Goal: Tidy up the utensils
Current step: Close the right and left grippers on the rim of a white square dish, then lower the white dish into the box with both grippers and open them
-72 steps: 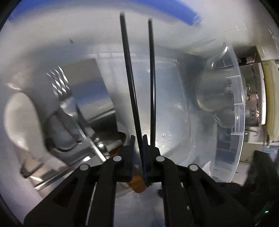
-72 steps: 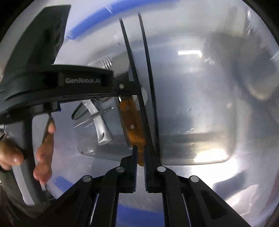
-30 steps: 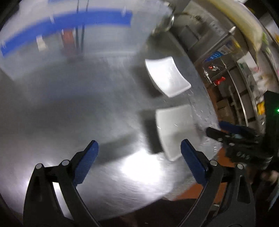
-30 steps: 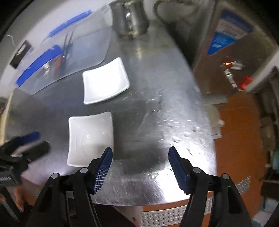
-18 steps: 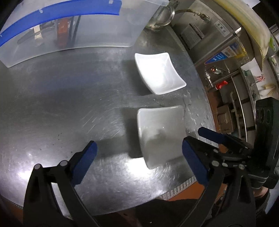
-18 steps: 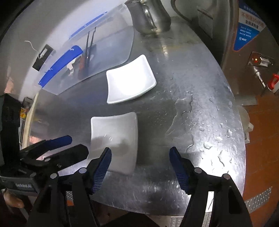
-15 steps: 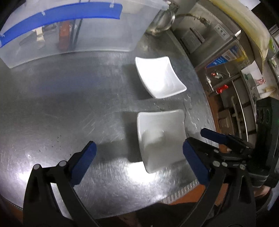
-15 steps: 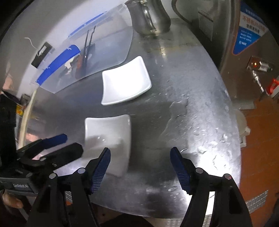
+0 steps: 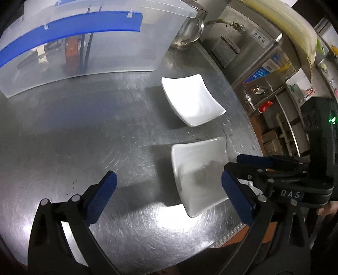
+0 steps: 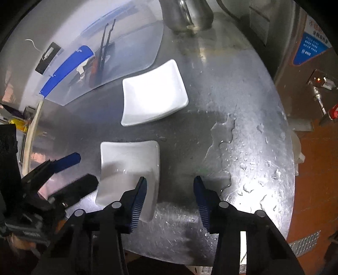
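A clear plastic bin [image 9: 109,48] with blue handles stands at the back of the steel table; it also shows in the right wrist view [image 10: 118,50]. Inside it stand black chopsticks [image 9: 86,38], a wooden-handled utensil [image 9: 71,52] and a white spoon [image 9: 41,57]. My left gripper [image 9: 169,201] is open and empty above the near table edge, beside the near white dish [image 9: 198,169]. My right gripper [image 10: 170,194] is open and empty, its left finger over that dish's near corner [image 10: 128,160].
A second white square dish [image 9: 192,99] lies nearer the bin. A steel pitcher [image 10: 186,14] stands at the back. Water drops [image 10: 224,131] wet the table's right side. The table's round edge [image 10: 295,190] drops to an orange floor. Steel kitchen equipment [image 9: 243,46] stands behind.
Both grippers let go of the chopsticks in the bin, opened and pulled back to the near table edge. In the last half second they shifted only slightly.
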`<act>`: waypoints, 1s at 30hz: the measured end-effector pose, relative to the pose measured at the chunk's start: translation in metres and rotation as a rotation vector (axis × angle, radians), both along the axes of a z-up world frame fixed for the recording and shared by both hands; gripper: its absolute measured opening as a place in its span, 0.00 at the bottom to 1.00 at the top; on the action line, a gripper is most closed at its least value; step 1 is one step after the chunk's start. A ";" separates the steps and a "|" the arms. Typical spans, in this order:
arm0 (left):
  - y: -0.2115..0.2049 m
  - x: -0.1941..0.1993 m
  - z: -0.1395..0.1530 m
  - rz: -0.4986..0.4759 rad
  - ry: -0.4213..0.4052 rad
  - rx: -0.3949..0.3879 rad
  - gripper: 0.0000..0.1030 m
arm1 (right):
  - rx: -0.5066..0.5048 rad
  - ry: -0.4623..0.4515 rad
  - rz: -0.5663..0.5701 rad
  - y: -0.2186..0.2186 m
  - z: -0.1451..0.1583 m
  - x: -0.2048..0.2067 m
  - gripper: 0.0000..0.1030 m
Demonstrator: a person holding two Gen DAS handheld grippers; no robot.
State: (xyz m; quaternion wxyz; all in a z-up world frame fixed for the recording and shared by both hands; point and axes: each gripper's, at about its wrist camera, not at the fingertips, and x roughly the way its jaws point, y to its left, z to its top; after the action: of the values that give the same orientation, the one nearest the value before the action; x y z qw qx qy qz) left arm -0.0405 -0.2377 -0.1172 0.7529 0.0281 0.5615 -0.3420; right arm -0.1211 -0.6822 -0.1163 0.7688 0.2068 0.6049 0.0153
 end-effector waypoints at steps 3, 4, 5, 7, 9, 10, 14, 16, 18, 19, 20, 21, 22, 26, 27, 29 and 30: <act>0.003 0.004 -0.004 -0.022 0.022 -0.019 0.92 | 0.032 0.000 0.011 -0.001 -0.002 -0.001 0.34; 0.004 0.005 -0.005 -0.029 0.033 -0.030 0.92 | 0.043 -0.004 0.015 -0.001 -0.002 -0.001 0.32; 0.004 0.006 -0.008 -0.042 0.050 -0.043 0.92 | 0.054 -0.007 0.014 -0.002 -0.003 0.000 0.31; 0.003 0.007 -0.012 -0.062 0.078 -0.056 0.86 | 0.067 -0.013 0.006 -0.003 -0.003 0.000 0.26; 0.000 0.006 -0.015 -0.082 0.090 -0.052 0.68 | 0.087 -0.015 0.007 -0.005 -0.003 0.000 0.24; -0.003 0.005 -0.017 -0.096 0.097 -0.049 0.57 | 0.093 -0.016 0.008 -0.004 -0.003 0.000 0.24; -0.013 -0.001 -0.027 -0.133 0.147 -0.039 0.36 | 0.098 -0.004 0.022 0.000 -0.004 0.002 0.23; -0.016 -0.001 -0.035 -0.131 0.178 -0.035 0.21 | 0.098 -0.001 0.020 0.002 -0.005 0.003 0.14; -0.015 0.002 -0.037 -0.116 0.201 -0.062 0.15 | 0.105 0.002 0.019 0.004 -0.007 0.004 0.10; -0.015 0.003 -0.038 -0.108 0.211 -0.073 0.13 | 0.110 0.000 0.017 0.006 -0.008 0.004 0.08; -0.014 0.006 -0.039 -0.100 0.210 -0.078 0.12 | 0.102 -0.001 0.020 0.008 -0.008 0.005 0.08; -0.013 0.008 -0.040 -0.096 0.215 -0.087 0.11 | 0.097 -0.002 0.020 0.009 -0.009 0.006 0.08; -0.013 0.010 -0.041 -0.094 0.223 -0.095 0.11 | 0.098 -0.003 0.018 0.009 -0.009 0.007 0.07; -0.010 0.012 -0.038 -0.082 0.236 -0.123 0.10 | 0.123 0.012 0.016 0.007 -0.008 0.010 0.06; -0.009 0.012 -0.032 -0.086 0.230 -0.133 0.11 | 0.122 0.005 0.019 0.008 -0.003 0.008 0.06; -0.006 0.013 -0.011 -0.101 0.195 -0.159 0.11 | 0.115 -0.030 0.031 0.010 0.015 0.007 0.06; -0.004 0.015 0.001 -0.106 0.173 -0.173 0.11 | 0.114 -0.059 0.030 0.011 0.027 0.007 0.06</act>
State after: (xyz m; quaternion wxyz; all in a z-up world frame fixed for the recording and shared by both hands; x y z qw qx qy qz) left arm -0.0258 -0.2417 -0.1165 0.6820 -0.0369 0.5906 -0.4297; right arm -0.1141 -0.6712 -0.0890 0.7729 0.2407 0.5832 0.0675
